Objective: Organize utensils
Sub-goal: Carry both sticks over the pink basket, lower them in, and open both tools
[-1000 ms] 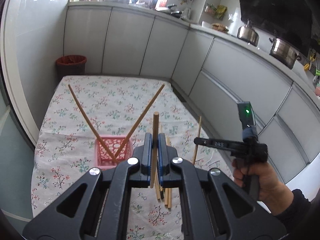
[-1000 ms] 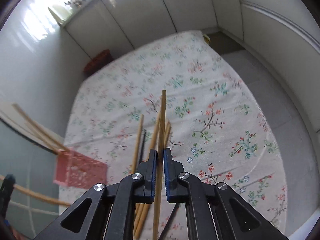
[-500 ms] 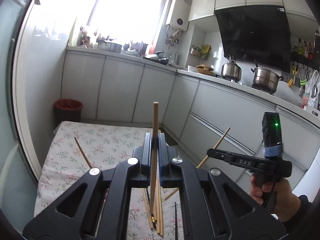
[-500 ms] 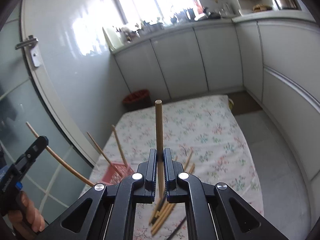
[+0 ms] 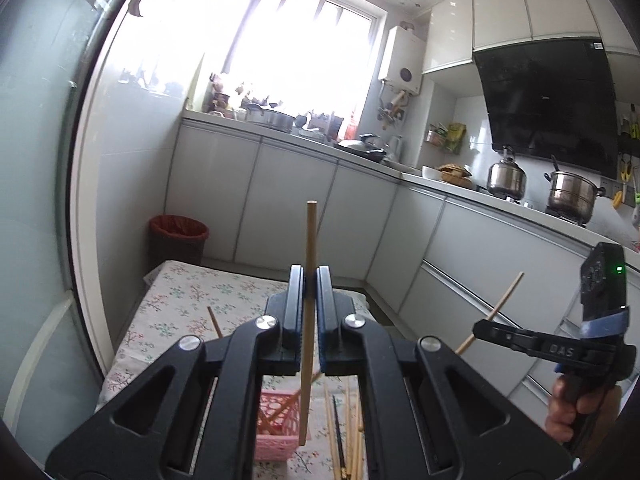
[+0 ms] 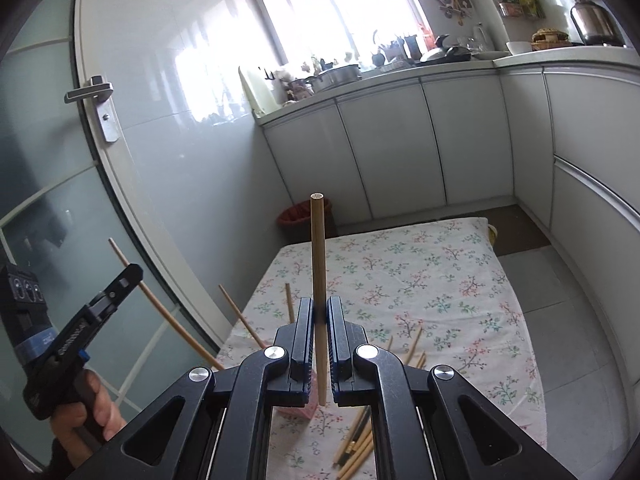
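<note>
Biggest thing is the flowered cloth (image 6: 420, 280) covering the counter, then the pink basket (image 5: 276, 432) with a few chopsticks leaning in it. Loose chopsticks (image 6: 356, 448) lie beside it. Each gripper is clamped on one: left gripper (image 5: 309, 276) and right gripper (image 6: 319, 306), sticks roughly upright, probably so they drop in end-first.

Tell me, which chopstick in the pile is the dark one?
The black chopstick lying among the loose ones on the floral cloth, right of the pink basket. The others in the pile are pale wood; only this one is dark.
</note>
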Motion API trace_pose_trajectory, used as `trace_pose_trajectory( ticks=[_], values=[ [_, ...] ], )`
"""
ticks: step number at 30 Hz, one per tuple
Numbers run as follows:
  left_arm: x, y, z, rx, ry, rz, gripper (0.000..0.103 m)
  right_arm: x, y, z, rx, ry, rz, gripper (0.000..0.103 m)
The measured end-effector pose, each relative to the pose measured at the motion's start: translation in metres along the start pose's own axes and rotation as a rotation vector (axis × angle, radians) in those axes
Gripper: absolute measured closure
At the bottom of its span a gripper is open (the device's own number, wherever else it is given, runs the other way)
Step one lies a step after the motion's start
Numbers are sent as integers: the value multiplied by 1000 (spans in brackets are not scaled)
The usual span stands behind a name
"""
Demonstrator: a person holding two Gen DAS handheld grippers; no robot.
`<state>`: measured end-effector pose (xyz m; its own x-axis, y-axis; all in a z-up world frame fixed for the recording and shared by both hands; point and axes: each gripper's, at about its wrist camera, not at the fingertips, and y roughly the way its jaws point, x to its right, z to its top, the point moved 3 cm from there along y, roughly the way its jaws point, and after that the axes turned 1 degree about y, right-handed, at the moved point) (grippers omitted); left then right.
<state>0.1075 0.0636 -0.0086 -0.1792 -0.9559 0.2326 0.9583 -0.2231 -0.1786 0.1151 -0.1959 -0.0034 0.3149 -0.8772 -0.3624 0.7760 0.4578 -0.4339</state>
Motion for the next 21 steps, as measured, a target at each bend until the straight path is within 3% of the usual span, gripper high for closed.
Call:
trace_pose_trajectory(
  ticks=[7, 17, 18, 21],
  values=[
    [1, 21, -14, 21, 71, 58, 97, -11, 16, -2, -9, 6, 20, 96],
    [-13, 50, -38, -121, 68, 70, 95, -20, 37, -9, -15, 6, 37, 96],
    [-12, 50, -38, -129, 69, 72, 94, -22, 38, -9, -16, 7, 39, 96],
    [-10, 45, -35, -138, 60, 75, 79, -25, 41, -9, -15, 8, 47, 96]
  ],
)
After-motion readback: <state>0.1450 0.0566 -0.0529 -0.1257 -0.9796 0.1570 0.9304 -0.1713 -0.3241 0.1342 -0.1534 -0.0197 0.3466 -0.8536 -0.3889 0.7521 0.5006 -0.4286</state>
